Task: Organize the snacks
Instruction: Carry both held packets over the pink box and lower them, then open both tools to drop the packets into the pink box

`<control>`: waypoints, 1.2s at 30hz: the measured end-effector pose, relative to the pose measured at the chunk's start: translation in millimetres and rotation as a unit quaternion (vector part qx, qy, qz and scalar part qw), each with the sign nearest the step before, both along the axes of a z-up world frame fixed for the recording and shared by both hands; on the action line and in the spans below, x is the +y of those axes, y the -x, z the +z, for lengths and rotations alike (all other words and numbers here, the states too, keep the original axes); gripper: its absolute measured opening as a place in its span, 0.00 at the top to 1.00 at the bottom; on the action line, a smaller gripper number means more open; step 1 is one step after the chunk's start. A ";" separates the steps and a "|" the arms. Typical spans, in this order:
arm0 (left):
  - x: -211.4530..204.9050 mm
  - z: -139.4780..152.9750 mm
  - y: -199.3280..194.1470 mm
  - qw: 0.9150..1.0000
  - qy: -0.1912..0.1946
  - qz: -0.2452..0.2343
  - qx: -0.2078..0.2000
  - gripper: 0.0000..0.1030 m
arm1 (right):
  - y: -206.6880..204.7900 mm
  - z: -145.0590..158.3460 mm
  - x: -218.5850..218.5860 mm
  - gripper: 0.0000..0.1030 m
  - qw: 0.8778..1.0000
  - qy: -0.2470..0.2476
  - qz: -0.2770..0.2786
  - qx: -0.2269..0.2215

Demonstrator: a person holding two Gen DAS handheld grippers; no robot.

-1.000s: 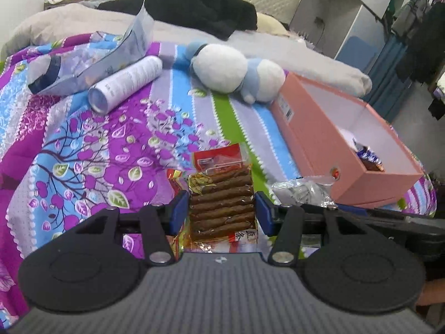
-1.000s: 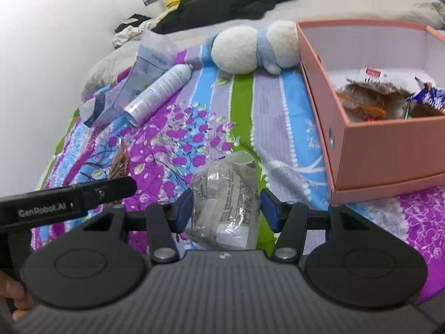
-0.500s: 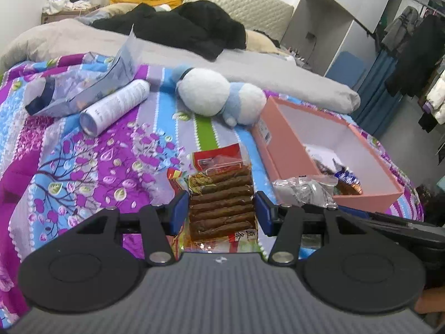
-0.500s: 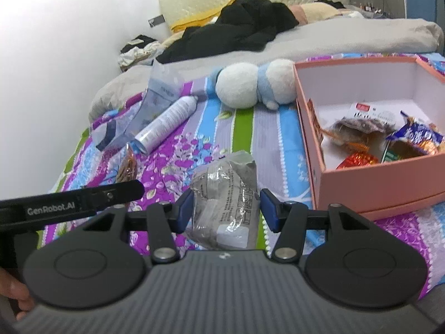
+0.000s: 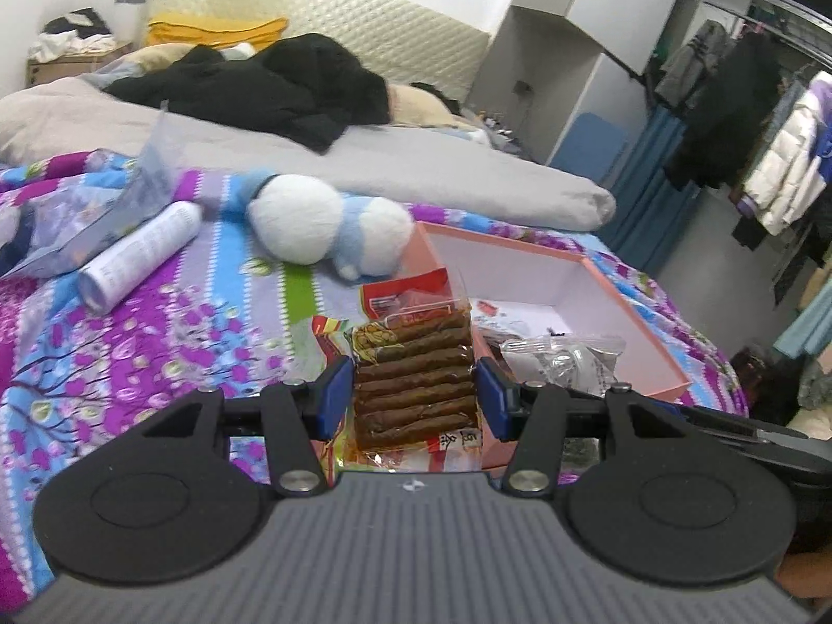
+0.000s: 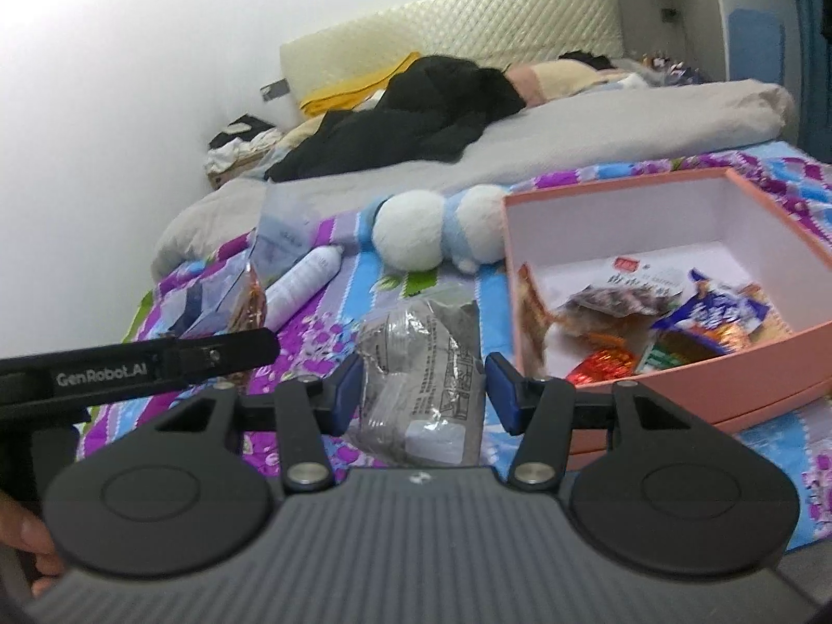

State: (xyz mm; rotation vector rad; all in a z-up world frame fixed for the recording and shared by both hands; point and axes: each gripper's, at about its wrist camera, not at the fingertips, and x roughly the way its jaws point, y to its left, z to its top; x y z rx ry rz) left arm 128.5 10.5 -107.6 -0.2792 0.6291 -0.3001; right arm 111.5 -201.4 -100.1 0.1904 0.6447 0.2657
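My left gripper (image 5: 413, 398) is shut on a clear packet of brown snack sticks (image 5: 416, 374) with a red top, held above the bedspread. My right gripper (image 6: 424, 390) is shut on a grey-clear snack bag (image 6: 421, 364), also lifted off the bed. That grey-clear snack bag (image 5: 564, 364) shows at the right in the left wrist view. The pink box (image 6: 780, 369) lies open to the right, holding several wrapped snacks (image 6: 702, 317). From the left wrist, the pink box (image 5: 639, 333) sits just beyond and right of the stick packet.
A white and blue plush toy (image 5: 327, 229), a white spray can (image 5: 140, 255) and a pale plastic bag (image 5: 104, 208) lie on the flowered bedspread (image 5: 130, 343). A black garment (image 5: 270, 88) rests on the grey duvet behind. Clothes hang at the far right.
Both grippers have risen with their packets still held, and both views now look flatter across the bed. More of the box's inside shows.
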 end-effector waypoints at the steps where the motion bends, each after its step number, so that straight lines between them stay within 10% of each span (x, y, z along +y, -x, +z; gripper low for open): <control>1: -5.4 1.3 -0.8 1.000 0.001 -0.006 -0.001 0.44 | 2.1 1.5 -3.5 0.47 1.000 0.001 -0.004 -0.002; 36: -150.7 -38.8 -184.5 0.989 0.020 -0.131 0.060 0.44 | -99.8 -48.6 -131.9 0.47 0.992 -0.008 -0.122 0.032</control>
